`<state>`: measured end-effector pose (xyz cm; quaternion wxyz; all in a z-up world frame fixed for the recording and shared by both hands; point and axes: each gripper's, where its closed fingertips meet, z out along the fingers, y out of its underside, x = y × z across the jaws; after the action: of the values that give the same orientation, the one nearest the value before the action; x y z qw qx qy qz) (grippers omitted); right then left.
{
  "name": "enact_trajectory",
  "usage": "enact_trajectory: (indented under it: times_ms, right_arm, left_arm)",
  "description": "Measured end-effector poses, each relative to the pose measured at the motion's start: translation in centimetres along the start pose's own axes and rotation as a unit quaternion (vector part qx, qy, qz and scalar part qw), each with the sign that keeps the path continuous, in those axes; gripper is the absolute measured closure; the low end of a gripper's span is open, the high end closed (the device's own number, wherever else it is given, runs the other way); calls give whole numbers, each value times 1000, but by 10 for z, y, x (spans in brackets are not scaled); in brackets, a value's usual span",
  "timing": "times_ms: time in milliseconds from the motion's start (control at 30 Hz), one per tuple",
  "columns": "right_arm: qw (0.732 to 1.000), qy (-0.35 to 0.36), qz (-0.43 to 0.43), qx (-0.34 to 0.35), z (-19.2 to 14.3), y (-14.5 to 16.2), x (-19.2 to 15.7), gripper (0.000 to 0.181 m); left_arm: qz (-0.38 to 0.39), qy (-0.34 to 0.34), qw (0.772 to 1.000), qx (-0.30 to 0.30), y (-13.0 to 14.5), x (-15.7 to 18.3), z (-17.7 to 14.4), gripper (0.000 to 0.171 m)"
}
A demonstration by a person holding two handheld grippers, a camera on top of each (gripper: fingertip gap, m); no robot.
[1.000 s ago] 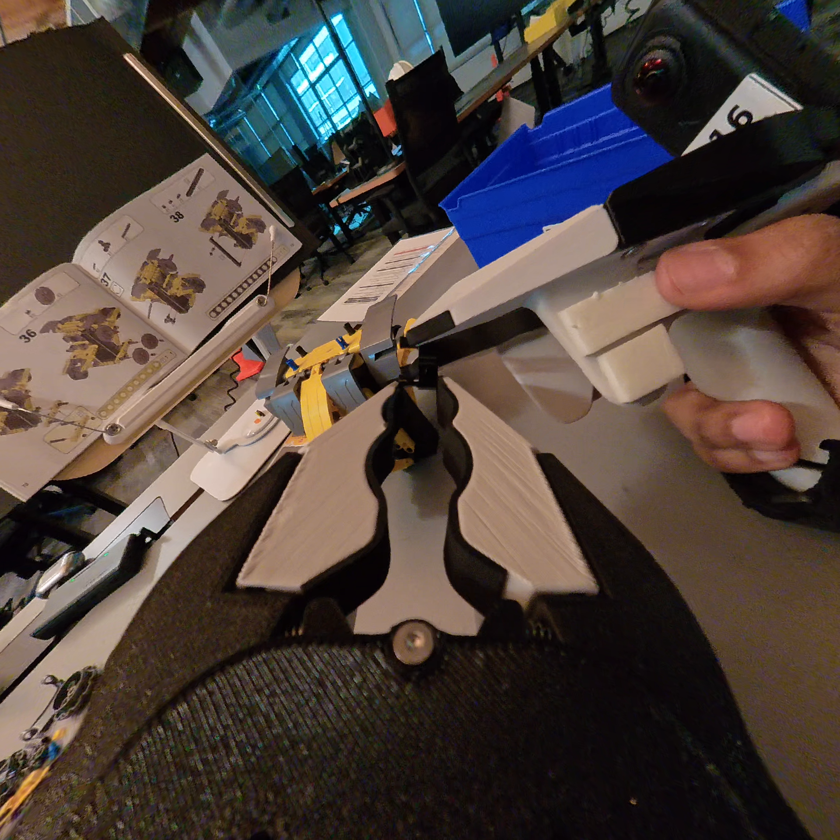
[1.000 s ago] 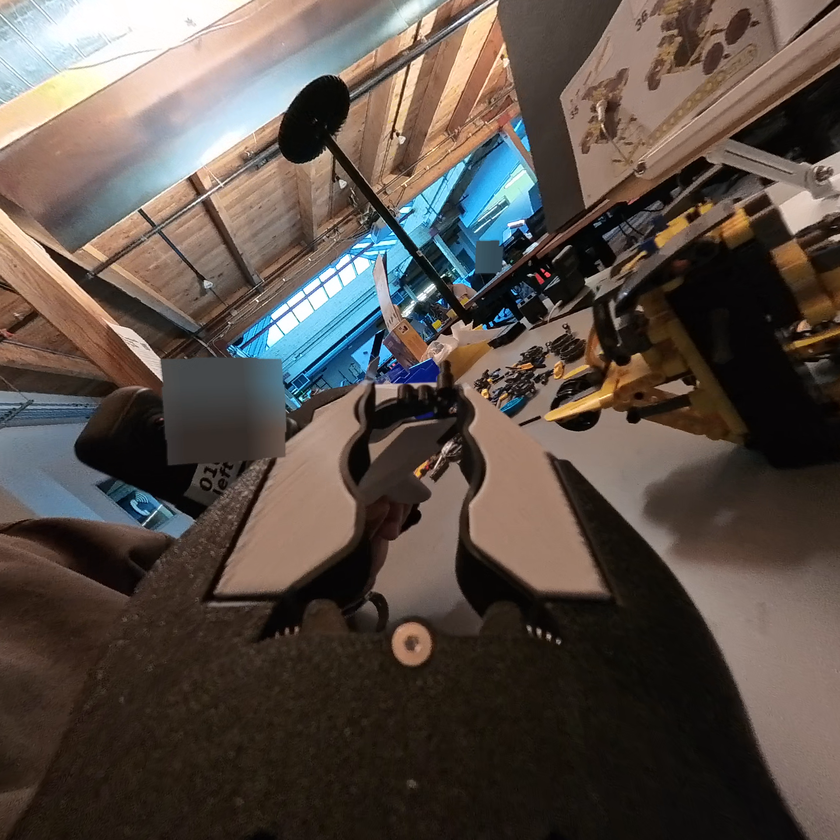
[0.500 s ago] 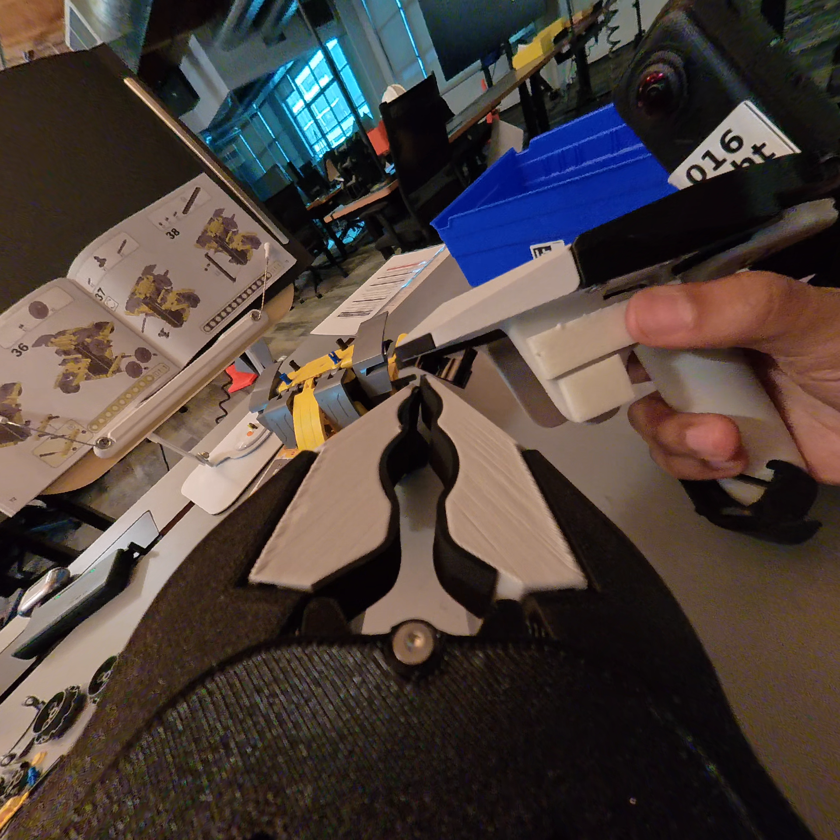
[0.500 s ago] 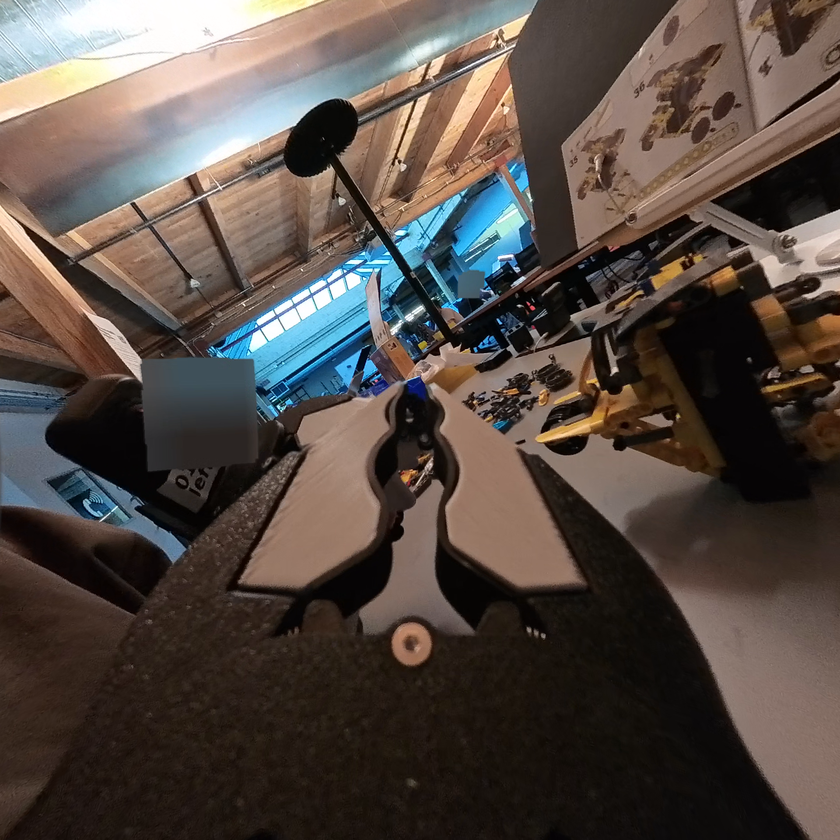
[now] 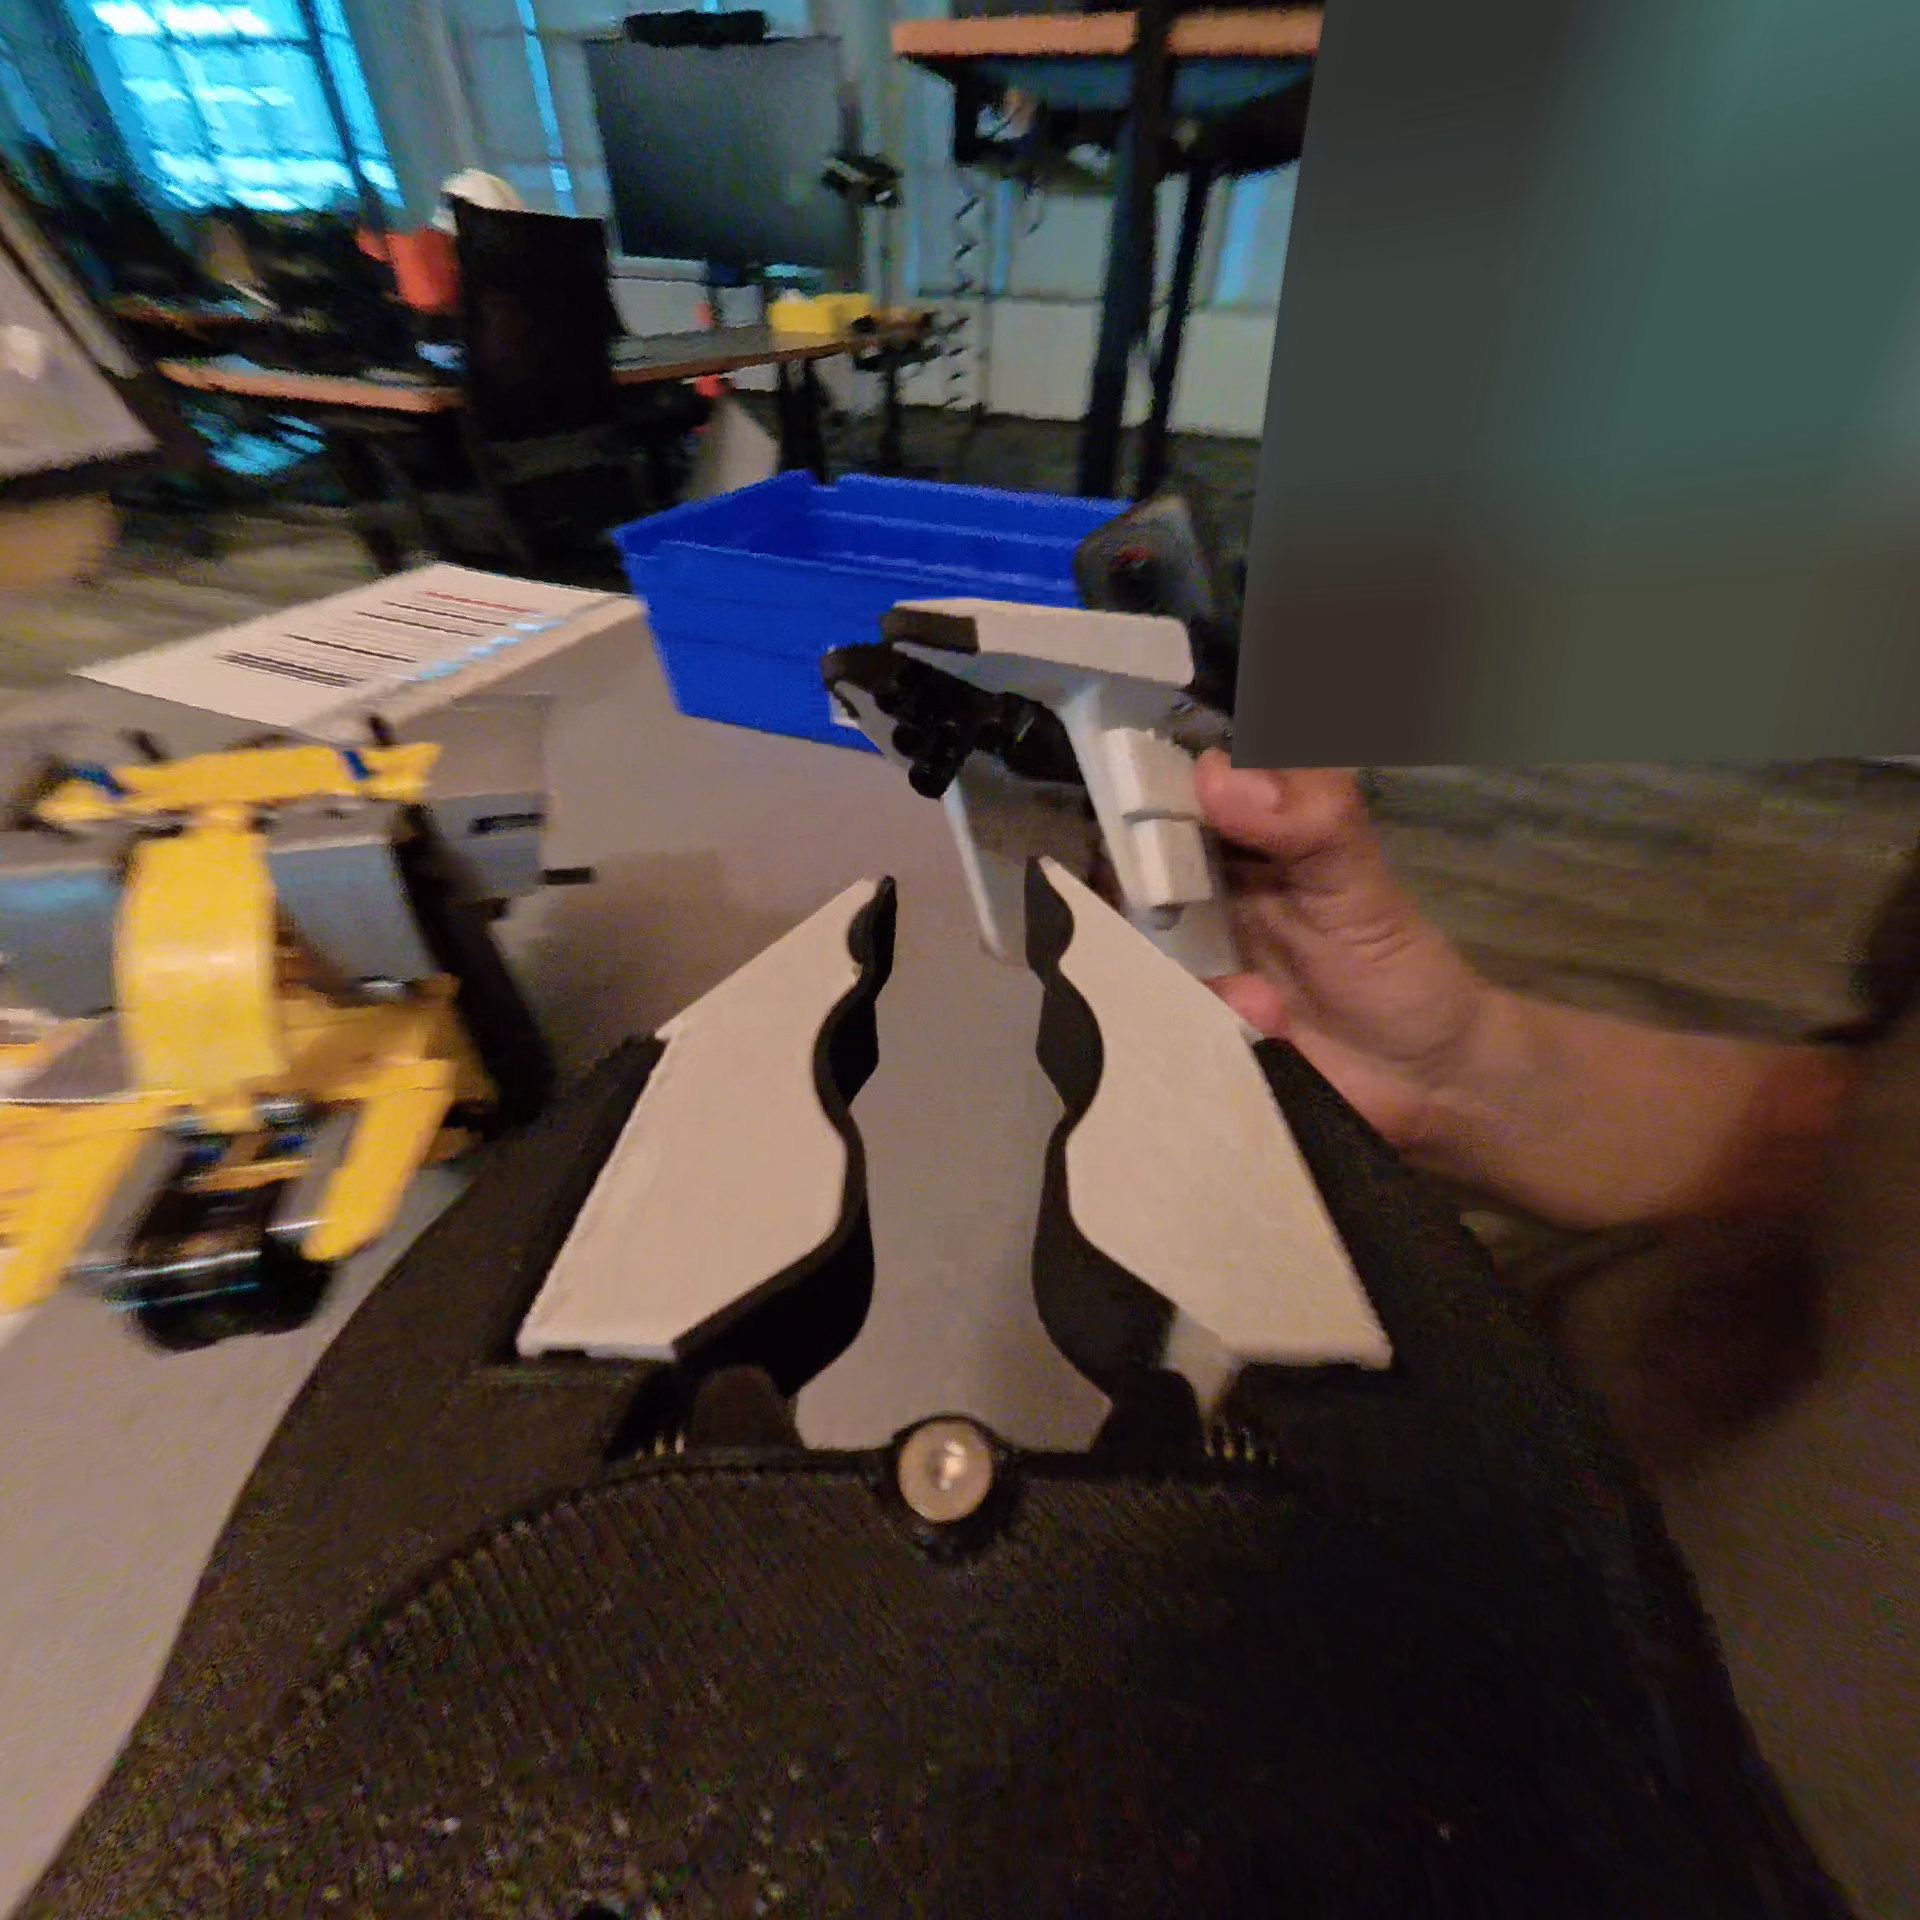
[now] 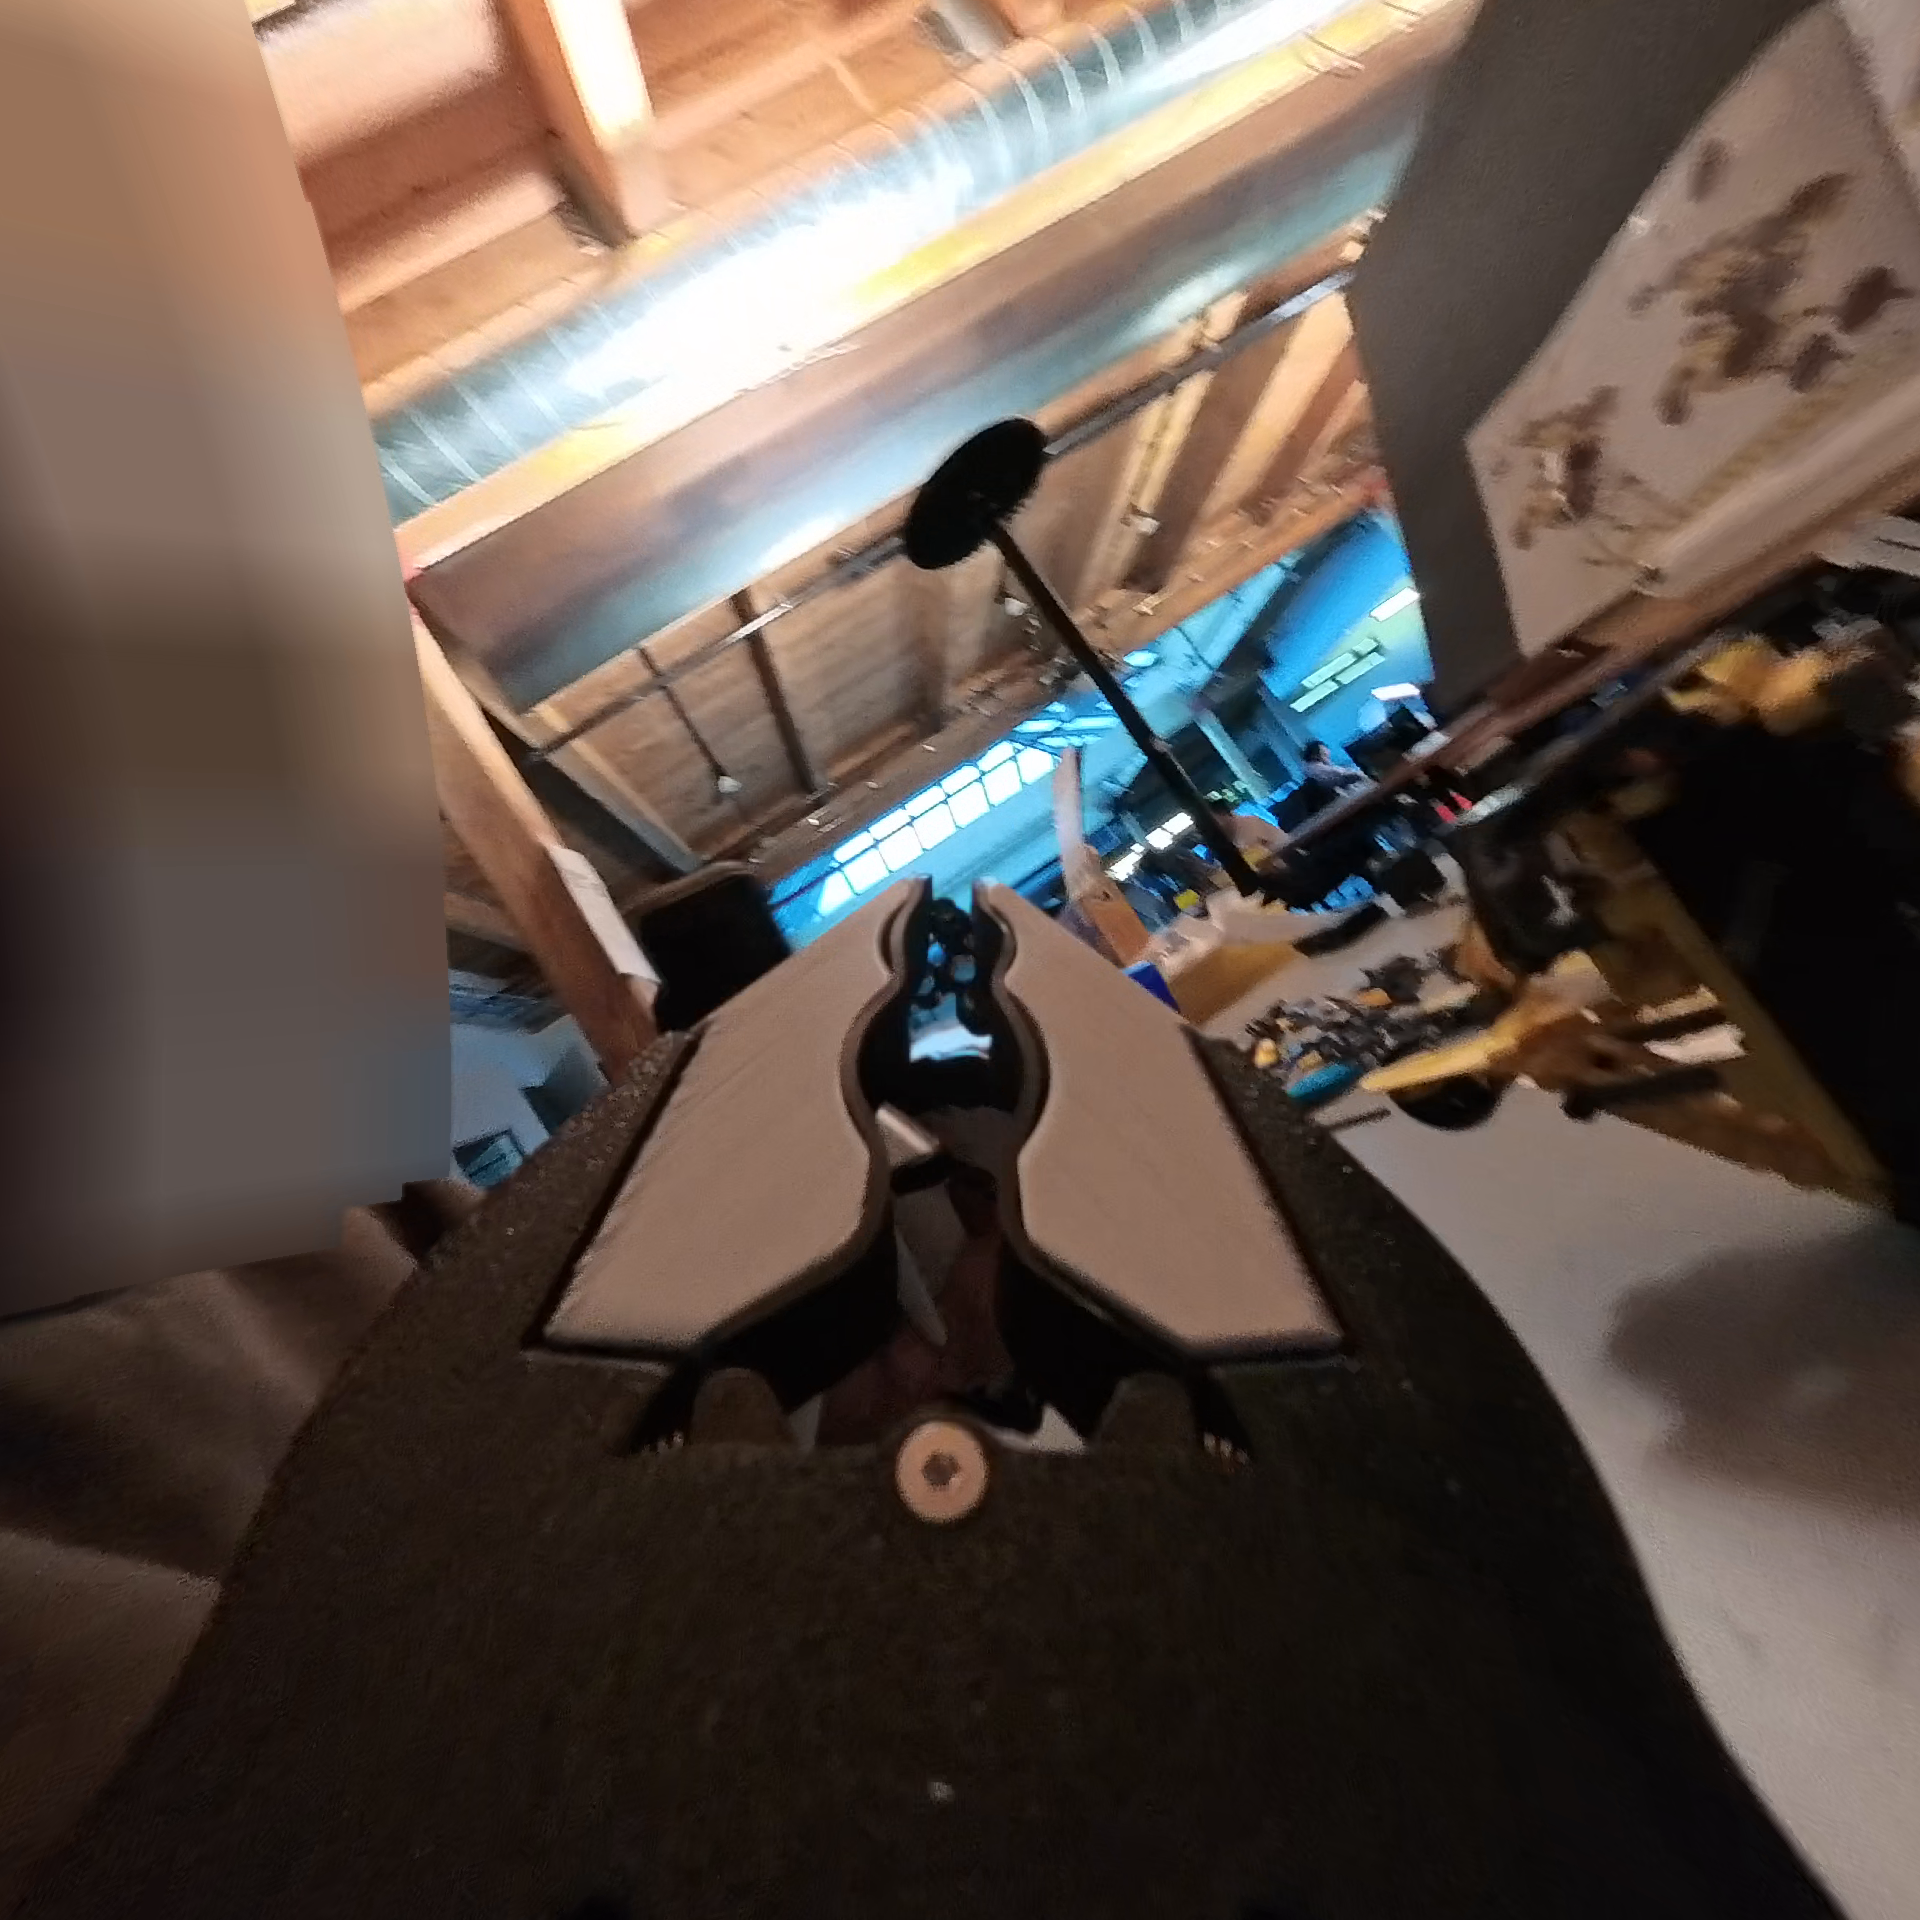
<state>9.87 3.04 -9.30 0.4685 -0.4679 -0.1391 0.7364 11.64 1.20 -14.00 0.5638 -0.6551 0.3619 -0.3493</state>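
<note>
With its jaws nipped on only the end of a small black pinned part above the bench, the right gripper could let it twist loose, while the left gripper hangs open and empty beside the yellow model.

Left wrist view faces level across the table; right wrist view tilts toward the ceiling. Both share the yellow model, close beside each.
</note>
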Motion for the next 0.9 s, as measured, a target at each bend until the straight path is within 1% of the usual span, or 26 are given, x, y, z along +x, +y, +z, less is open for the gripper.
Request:
enact_trajectory:
  times_ms: [33, 67, 100, 167, 200, 233, 267, 333, 433, 533, 567, 600, 633, 733, 800, 833, 900]
  right_arm:
    - [1000, -14, -13, 3, 0, -1, -5, 175]
    - [999, -22, -31, 0, 0, -1, -9, 175]
    - [998, -30, -51, -4, 0, 0, -14, 174]
    - [995, -31, -91, -13, -1, 1, -19, 173]
    - [993, -28, -111, -17, -1, 1, -20, 173]
    - [991, -21, -130, -22, -1, 2, -21, 174]
    - [989, -12, -147, -28, -1, 3, -19, 175]
    - [984, -1, -172, -45, -1, 7, -18, 175]
    - [976, 21, -204, -75, -1, 15, -13, 175]
    - [968, 41, -233, -89, 1, 16, -11, 175]
    - [966, 42, -237, -91, 1, 16, -11, 175]
    - [967, 41, -234, -92, 2, 16, -12, 171]
    - [969, 38, -227, -90, 3, 15, -13, 162]
    - [976, 32, -207, -64, 3, 6, -15, 146]
    - [977, 35, -207, -42, 1, -2, -15, 143]
    - [976, 36, -210, -36, -1, -4, -15, 143]
    - [975, 44, -216, -38, -4, -5, -12, 143]
  left_arm:
    - [-47, 36, 998, 13, -3, 7, 0, 145]
    - [-101, 83, 991, 29, -7, 15, -1, 143]
    - [-160, 130, 977, 49, -14, 21, -4, 139]
    - [-267, 214, 935, 95, -29, 26, -13, 137]
    - [-304, 239, 915, 114, -33, 25, -17, 140]
    - [-330, 256, 900, 127, -36, 23, -20, 145]
    - [-344, 264, 891, 132, -36, 22, -21, 150]
    - [-353, 264, 888, 128, -32, 21, -20, 151]
    - [-346, 247, 898, 111, -27, 21, -17, 153]
    - [-333, 230, 909, 95, -23, 20, -15, 164]
    - [-333, 224, 911, 93, -22, 18, -15, 165]
    - [-333, 221, 912, 95, -22, 16, -16, 164]
    - [-338, 220, 910, 100, -23, 15, -17, 165]
    - [-366, 227, 895, 119, -25, 9, -20, 165]
    - [-388, 242, 879, 134, -27, 7, -23, 165]
    - [-403, 255, 867, 144, -30, 6, -26, 165]
    - [-442, 282, 835, 166, -36, 4, -31, 165]
